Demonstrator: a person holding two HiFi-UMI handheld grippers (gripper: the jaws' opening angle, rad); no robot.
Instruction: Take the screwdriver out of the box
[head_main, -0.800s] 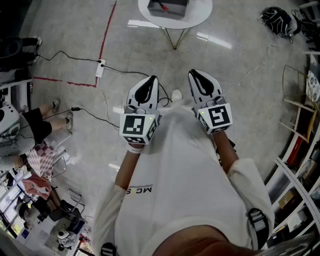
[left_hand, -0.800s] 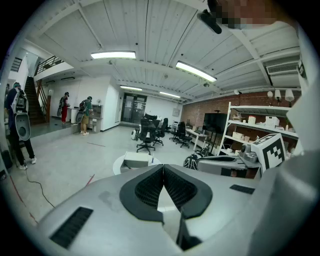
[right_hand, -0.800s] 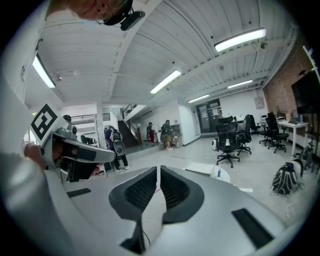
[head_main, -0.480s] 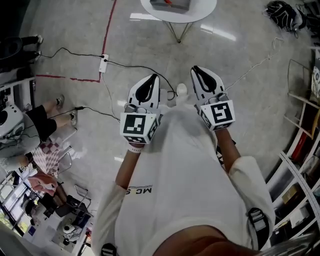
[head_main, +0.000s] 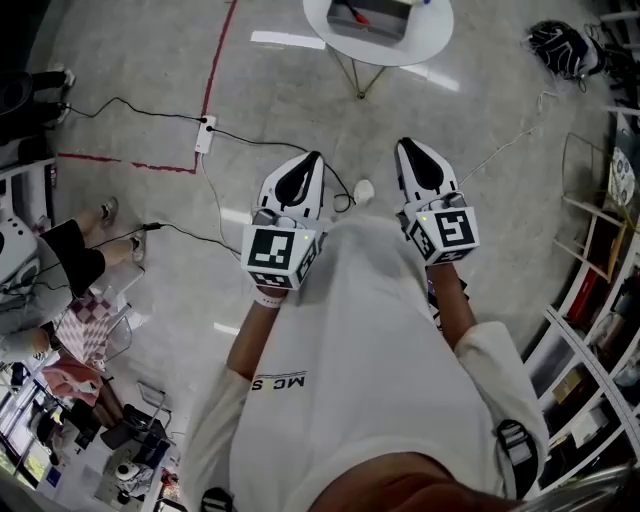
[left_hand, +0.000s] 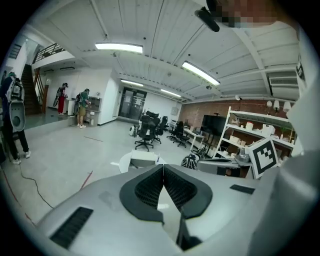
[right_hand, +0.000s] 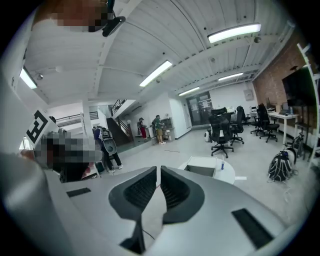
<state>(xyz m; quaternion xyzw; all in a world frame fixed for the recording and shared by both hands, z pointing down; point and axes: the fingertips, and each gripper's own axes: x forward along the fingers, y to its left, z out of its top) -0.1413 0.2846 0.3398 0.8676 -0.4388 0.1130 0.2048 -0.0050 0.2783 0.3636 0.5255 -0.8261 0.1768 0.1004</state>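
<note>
**Both grippers closed and empty; screwdriver in the box on the far table**

At the left edge of the head view, a seated person's legs (head_main: 75, 235) border the open floor (head_main: 480, 110), which is glossy pale grey stone. A red tape line (head_main: 215, 50) runs up it, and a white power strip (head_main: 203, 135) trails thin black cables.

The left gripper (head_main: 313, 160) is held at chest height over bare floor. In the left gripper view, its ribbed dark pads (left_hand: 150, 187) meet at the tips with nothing between them.

At top centre stands a round white table (head_main: 425, 40) on thin metal legs. It carries an open grey box (head_main: 380, 28). The screwdriver (head_main: 349, 14) lies inside, seen only as a dark shaft with a red end. Clear floor separates it from both grippers.

The right gripper (head_main: 406, 148) is level with the left. Its jaws are closed to a hairline slit and hold nothing.

A black backpack (head_main: 558, 45) lies at upper right, and white shelving (head_main: 600, 300) lines the right edge.
</note>
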